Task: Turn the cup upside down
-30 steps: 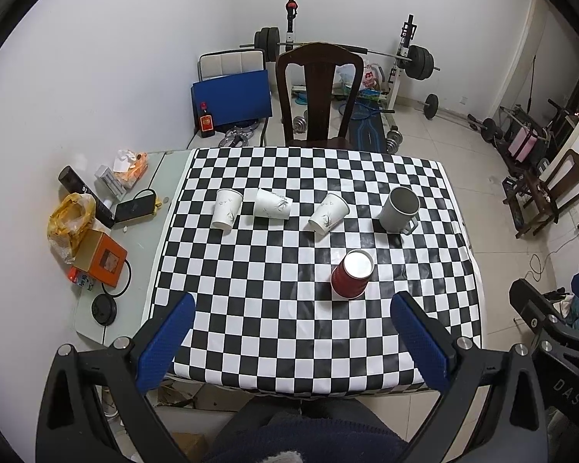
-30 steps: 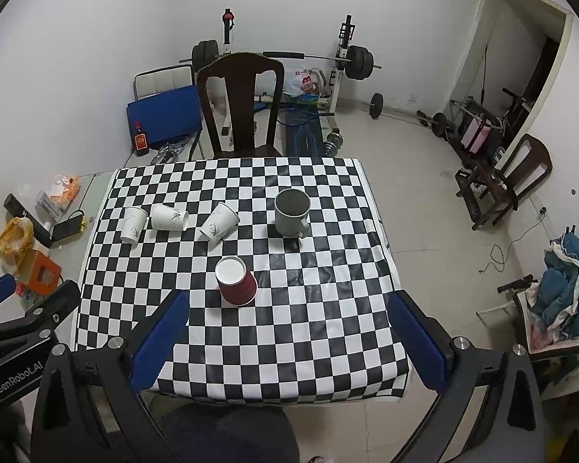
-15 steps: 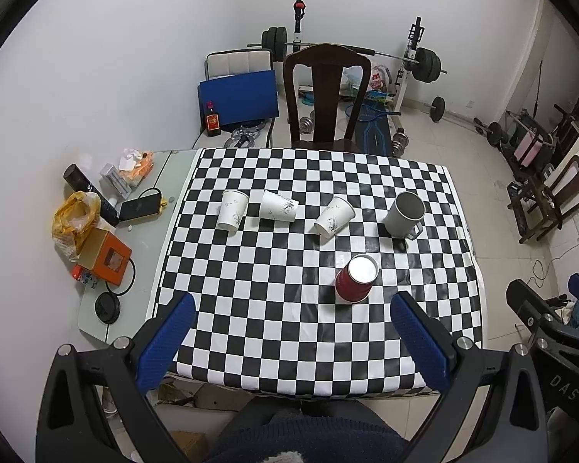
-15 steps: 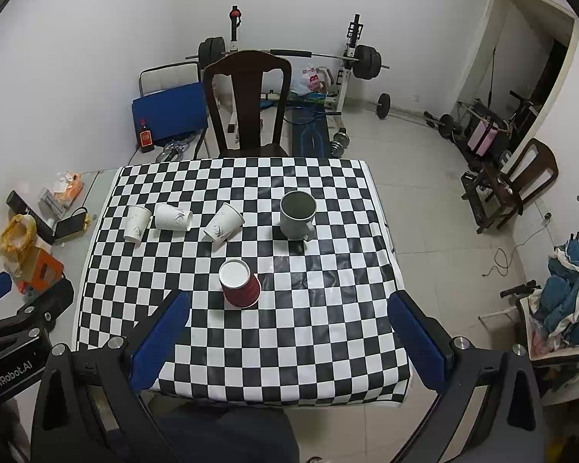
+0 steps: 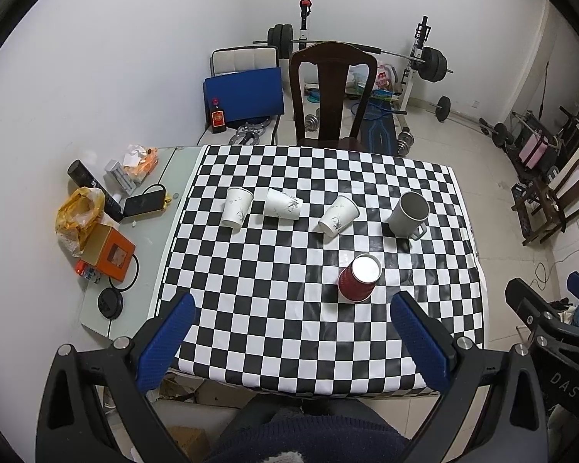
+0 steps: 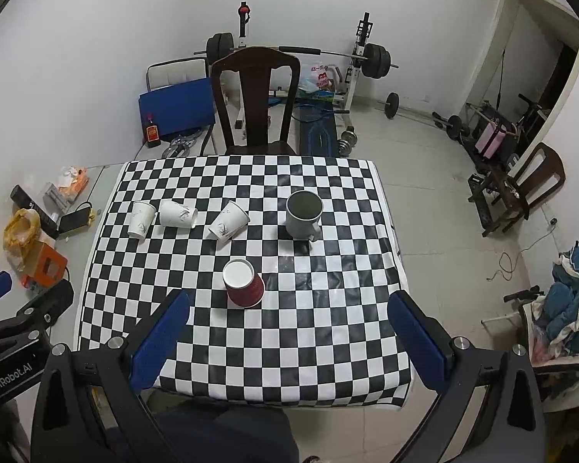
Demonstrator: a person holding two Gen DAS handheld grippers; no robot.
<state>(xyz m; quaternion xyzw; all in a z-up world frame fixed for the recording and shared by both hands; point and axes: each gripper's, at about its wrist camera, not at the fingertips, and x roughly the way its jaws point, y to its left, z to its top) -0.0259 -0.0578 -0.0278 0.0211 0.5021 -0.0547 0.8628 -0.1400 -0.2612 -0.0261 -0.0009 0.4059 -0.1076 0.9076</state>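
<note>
Blue-padded left tongs (image 5: 289,332) spread wide, right tongs (image 6: 287,333) likewise

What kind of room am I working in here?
Most likely a spare room at home, doubling as a gym: a barbell rack stands at the back wall, a wooden dining chair faces the table with the checkered cloth, and dumbbells lie on the tiled floor.

Right gripper (image 6: 289,305) with blue-padded fingers (image 6: 160,339) spread wide, held high above black-and-white checkered tablecloth (image 6: 328,308), gripping nothing. Red paper cup (image 6: 244,283) stands with white inside showing, near the cloth's middle. Behind it a grey ceramic mug (image 6: 304,215) upright, and three white paper cups (image 6: 179,216) in a row, the middle one lying on its side. Dark wooden chair (image 6: 256,100) at the far edge.
</note>
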